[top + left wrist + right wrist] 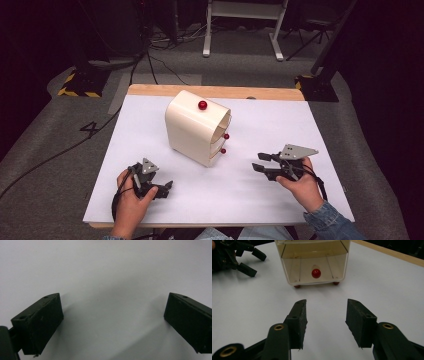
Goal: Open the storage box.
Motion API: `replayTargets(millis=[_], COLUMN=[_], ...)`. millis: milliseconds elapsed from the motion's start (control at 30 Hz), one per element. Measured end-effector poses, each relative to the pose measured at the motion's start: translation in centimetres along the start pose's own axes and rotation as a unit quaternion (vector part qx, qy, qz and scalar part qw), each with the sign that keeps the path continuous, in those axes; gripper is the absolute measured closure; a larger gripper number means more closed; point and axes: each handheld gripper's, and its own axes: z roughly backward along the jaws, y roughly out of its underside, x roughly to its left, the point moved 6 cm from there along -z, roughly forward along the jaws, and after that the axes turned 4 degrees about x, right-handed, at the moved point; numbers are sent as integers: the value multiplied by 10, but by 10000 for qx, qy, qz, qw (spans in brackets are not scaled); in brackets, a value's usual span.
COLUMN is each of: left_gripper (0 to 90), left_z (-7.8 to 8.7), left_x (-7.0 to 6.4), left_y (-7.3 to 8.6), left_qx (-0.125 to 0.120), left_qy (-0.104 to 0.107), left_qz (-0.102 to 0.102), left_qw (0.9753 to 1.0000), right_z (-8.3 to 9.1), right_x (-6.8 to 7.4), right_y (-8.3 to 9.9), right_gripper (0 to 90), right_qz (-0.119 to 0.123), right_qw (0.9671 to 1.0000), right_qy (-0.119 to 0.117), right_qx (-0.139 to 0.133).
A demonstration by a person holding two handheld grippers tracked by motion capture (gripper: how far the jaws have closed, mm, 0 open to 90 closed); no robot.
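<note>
Sitting in the middle of the white surface (250, 190) is a small cream cabinet (192, 131) with little drawers. It has a red ball knob (202, 105) on top and two small red knobs (226, 136) on the side that faces right.

The left claw (162, 188) is near the front left of the surface, held in a hand (131, 202). Its jaws are spread wide apart and hold nothing. In the left gripper view there is just bare white between them.

The right claw (259, 162) is at the front right, well apart from the cabinet, held in the other hand (302, 189). Its jaws are apart too and hold nothing. They point at the cabinet. In the right gripper view, the cabinet's see-through drawer (315, 270) with a red knob (316, 273) is straight ahead, with bare surface between it and the jaws.

Behind the surface is grey floor (235, 62) with black cables (150, 60) and white desk legs (276, 40).
</note>
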Motion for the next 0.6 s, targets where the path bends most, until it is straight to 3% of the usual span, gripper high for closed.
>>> replayTargets(millis=[267, 600], left_gripper=[8, 2], left_z=[-1, -1], left_x=[0, 0], left_y=[-1, -1], left_qx=[26, 51], left_qy=[13, 40], left_qz=[-34, -21], left_qw=[10000, 10000], right_z=[-32, -66], right_x=[8, 10], right_y=[-16, -22], right_gripper=[575, 637], right_qz=[71, 61], right_qw=[9994, 9987], right_qy=[-179, -365], right_qx=[-271, -362])
